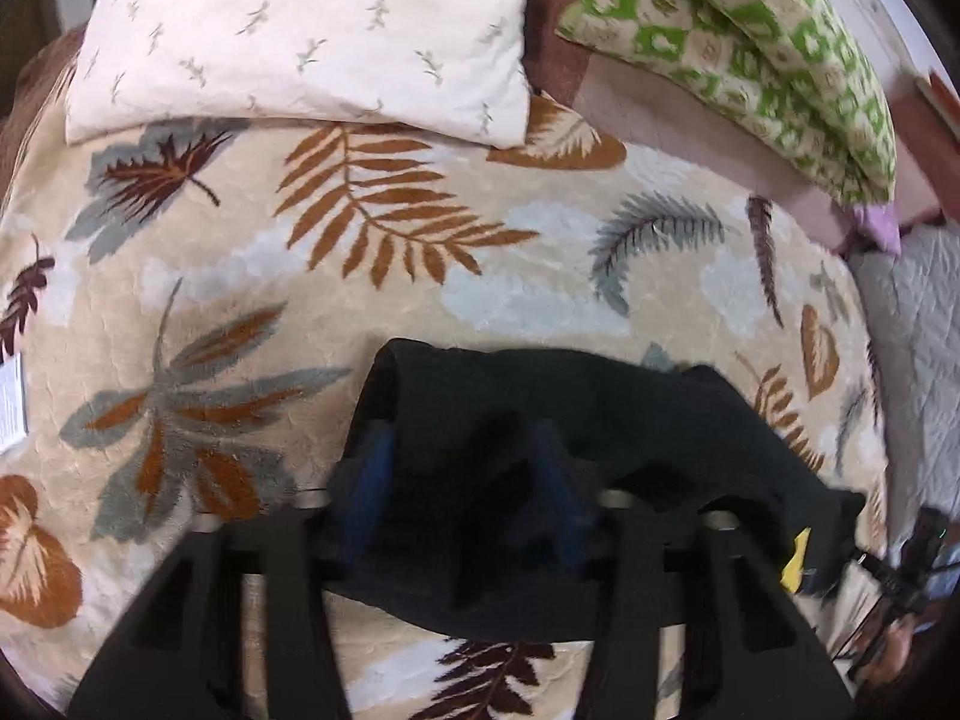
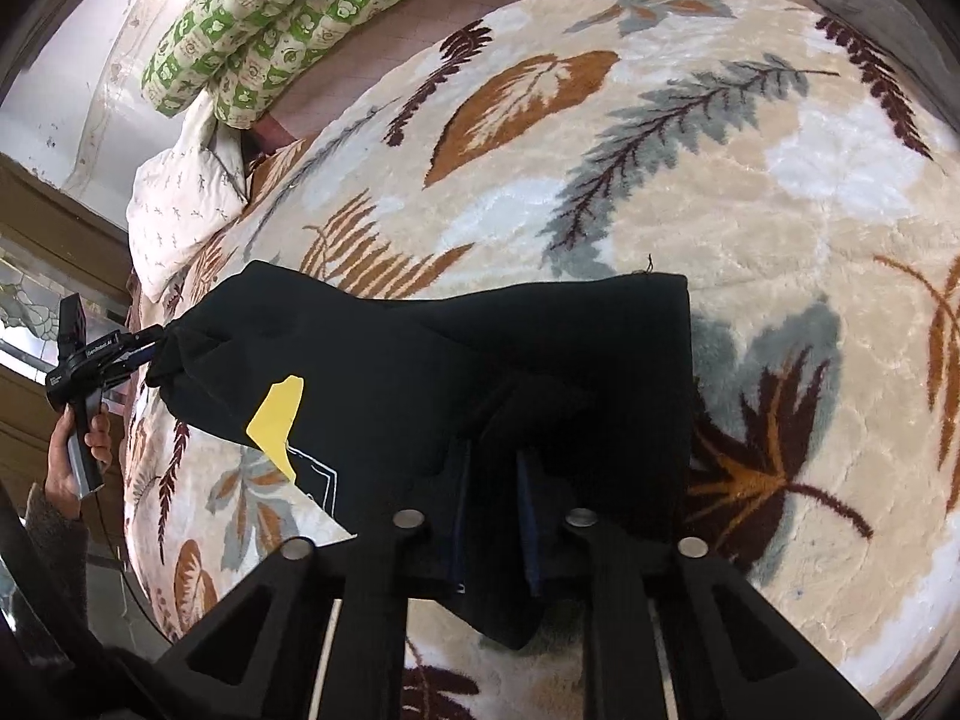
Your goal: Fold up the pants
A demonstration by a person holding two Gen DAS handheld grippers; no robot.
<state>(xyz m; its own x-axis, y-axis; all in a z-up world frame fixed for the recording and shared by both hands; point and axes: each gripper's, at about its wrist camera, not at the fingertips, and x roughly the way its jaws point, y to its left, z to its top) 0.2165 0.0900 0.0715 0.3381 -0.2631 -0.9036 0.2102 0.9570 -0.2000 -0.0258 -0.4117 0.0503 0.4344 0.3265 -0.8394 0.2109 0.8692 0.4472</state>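
- Below, spread across a bed: a plush cream blanket (image 1: 480, 276) patterned with brown, rust and grey leaves.
- Lying on that blanket, near both cameras: black pants (image 2: 456, 360), bunched into a thick fold, with a yellow tag (image 2: 277, 417) on the cloth.
- Left gripper (image 1: 465, 468): jaws partly closed, blue pads pressed into a gathered end of the pants; the same grip seen from the right wrist view at the far left end of the cloth (image 2: 141, 351).
- Holding that left gripper's handle: a hand (image 2: 75, 444), with a fuzzy grey-brown sleeve (image 2: 57, 540) below it.
- Right gripper (image 2: 495, 516): jaws almost fully together, blue pads pinching a thin fold at the other end of the pants.
- Between the two grips: cloth sagging in a dark band, resting on the blanket.
- At the head of the bed: a white pillow (image 1: 300, 36) with small grey sprigs.
- Beside the pillow: a folded green-and-cream quilt (image 1: 750, 60).
- Beyond the blanket's edge, right side of the left wrist view: pale grey quilted fabric (image 1: 918, 360).
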